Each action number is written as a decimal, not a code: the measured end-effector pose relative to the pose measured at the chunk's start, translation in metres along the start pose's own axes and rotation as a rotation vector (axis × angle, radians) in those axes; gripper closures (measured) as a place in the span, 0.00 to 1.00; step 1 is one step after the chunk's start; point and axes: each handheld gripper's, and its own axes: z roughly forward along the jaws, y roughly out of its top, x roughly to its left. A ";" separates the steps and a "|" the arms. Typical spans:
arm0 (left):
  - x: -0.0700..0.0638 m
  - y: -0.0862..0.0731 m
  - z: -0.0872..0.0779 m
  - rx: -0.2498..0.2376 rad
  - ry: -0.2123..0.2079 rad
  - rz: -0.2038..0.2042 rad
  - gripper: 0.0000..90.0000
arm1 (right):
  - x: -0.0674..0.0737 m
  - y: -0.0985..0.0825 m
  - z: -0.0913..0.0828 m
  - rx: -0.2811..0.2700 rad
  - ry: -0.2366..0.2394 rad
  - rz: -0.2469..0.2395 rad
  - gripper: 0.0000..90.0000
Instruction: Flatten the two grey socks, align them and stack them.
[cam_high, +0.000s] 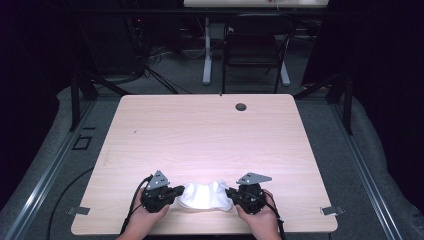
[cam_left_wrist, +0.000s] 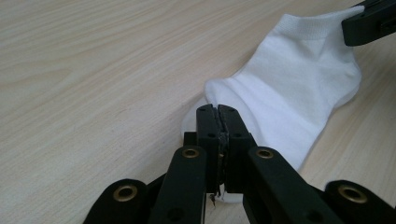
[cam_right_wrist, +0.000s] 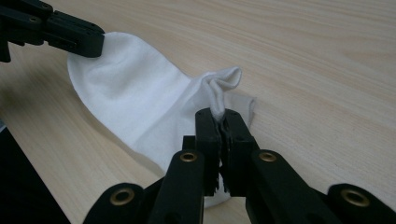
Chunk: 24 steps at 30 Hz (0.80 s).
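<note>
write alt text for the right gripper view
The right claw, jaws shut, pinches a bunched fold of a white sock lying on a light wooden table. At upper left, the left claw grips the sock's far end.

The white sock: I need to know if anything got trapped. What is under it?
Bare wooden table shows all around the white sock, stretched between the shut left gripper and right gripper. Whatever lies beneath the cloth is covered.

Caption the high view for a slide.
Left tongs and right tongs shut on opposite ends of a white sock near the wooden table's front edge.
</note>
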 end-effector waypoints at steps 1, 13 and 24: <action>0.000 0.000 0.000 0.000 0.000 0.000 0.98 | -0.001 -0.001 0.001 0.002 -0.002 0.001 0.96; 0.002 -0.004 0.011 0.021 0.008 -0.001 0.98 | -0.007 -0.008 0.009 0.054 -0.038 -0.001 0.96; 0.006 -0.005 0.012 0.024 0.018 -0.005 0.95 | -0.011 -0.011 0.012 0.077 -0.042 0.008 0.87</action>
